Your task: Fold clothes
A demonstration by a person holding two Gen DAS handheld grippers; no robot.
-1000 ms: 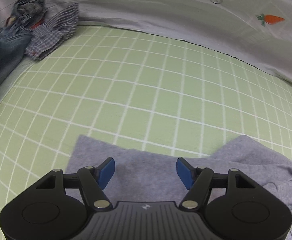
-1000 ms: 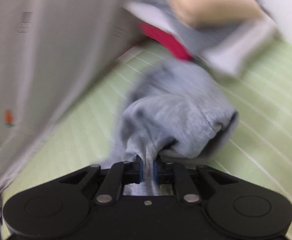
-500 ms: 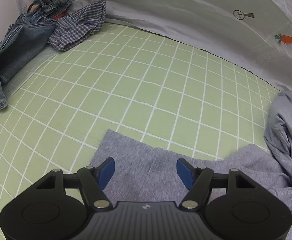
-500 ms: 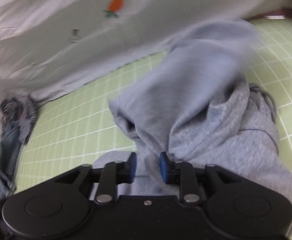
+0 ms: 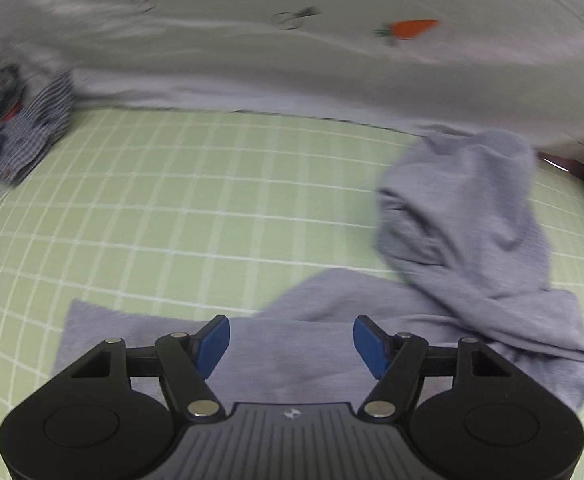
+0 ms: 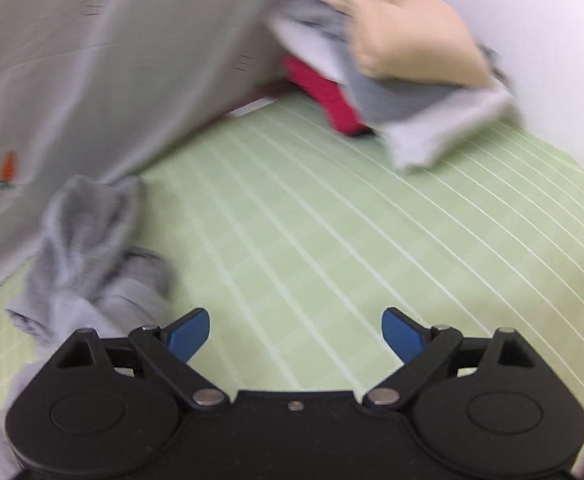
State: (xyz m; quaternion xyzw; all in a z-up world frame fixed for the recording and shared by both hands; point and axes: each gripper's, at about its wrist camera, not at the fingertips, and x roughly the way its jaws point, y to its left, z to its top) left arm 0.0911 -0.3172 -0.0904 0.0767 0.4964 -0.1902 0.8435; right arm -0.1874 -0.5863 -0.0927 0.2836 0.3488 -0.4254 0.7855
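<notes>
A grey sweatshirt [image 5: 464, 248] lies crumpled on the green checked sheet [image 5: 195, 208], one part flat, the rest heaped at the right. My left gripper [image 5: 291, 345] hovers open over its flat near part, nothing between the blue pads. In the right wrist view the same grey garment [image 6: 87, 248] lies bunched at the left, apart from my right gripper [image 6: 296, 334]. Its jaws are opening wide over bare sheet [image 6: 332, 240] and hold nothing.
A pale hanging cloth with carrot prints [image 5: 332, 40] bounds the far side. Jeans and a checked shirt [image 5: 23, 136] lie at the far left. A pile of beige, grey and red clothes [image 6: 396, 60] sits at the far right corner.
My right gripper let go of the grey sweatshirt and swung right, its jaws spreading from shut to wide. The garment dropped into a heap. The left gripper shifted, staying open.
</notes>
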